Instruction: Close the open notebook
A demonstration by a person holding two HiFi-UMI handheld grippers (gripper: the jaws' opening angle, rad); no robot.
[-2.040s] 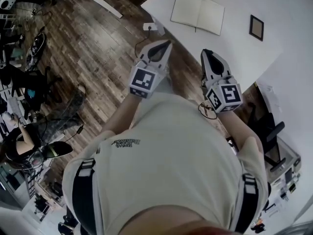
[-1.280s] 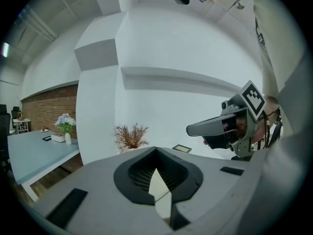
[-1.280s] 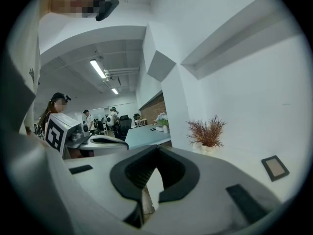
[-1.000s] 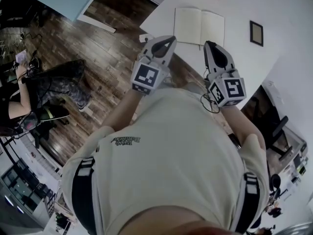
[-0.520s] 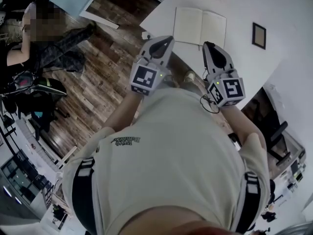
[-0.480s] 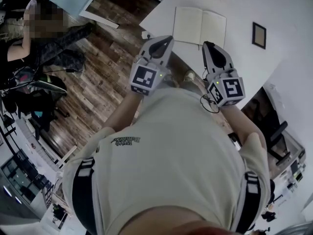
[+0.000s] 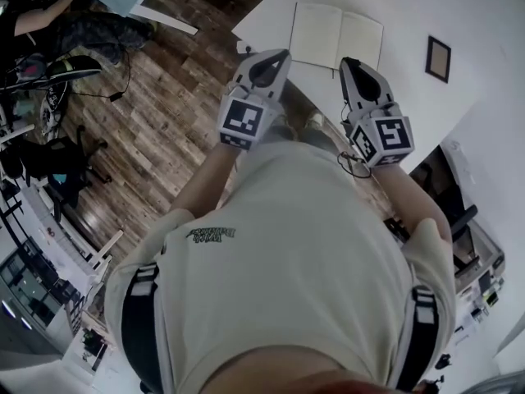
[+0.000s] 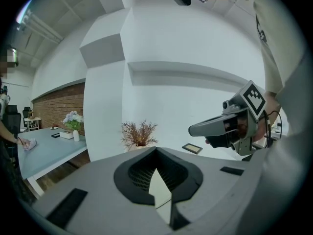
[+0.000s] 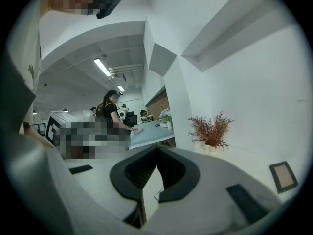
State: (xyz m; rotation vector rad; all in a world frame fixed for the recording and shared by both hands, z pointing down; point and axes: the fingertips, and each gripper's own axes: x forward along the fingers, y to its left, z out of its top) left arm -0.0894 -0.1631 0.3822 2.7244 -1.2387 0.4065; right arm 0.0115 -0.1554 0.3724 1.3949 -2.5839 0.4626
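Open notebook (image 7: pixel 338 33), upper centre of frame on white counter (image 7: pixel 402 97), ahead of left tongs (image 7: pixel 283 53) and right tongs (image 7: pixel 344 60), both closed, empty; likely light, pages floppy; take outer cover edge.

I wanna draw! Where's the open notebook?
In the head view the open notebook lies at top centre on the white table, ahead of the left gripper and right gripper, a small picture frame to its right.

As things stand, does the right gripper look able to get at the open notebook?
Probably yes. The right gripper, jaws shut, points at the open notebook from close to its near edge, and nothing lies between them on the white table; the small picture frame sits off to the side.
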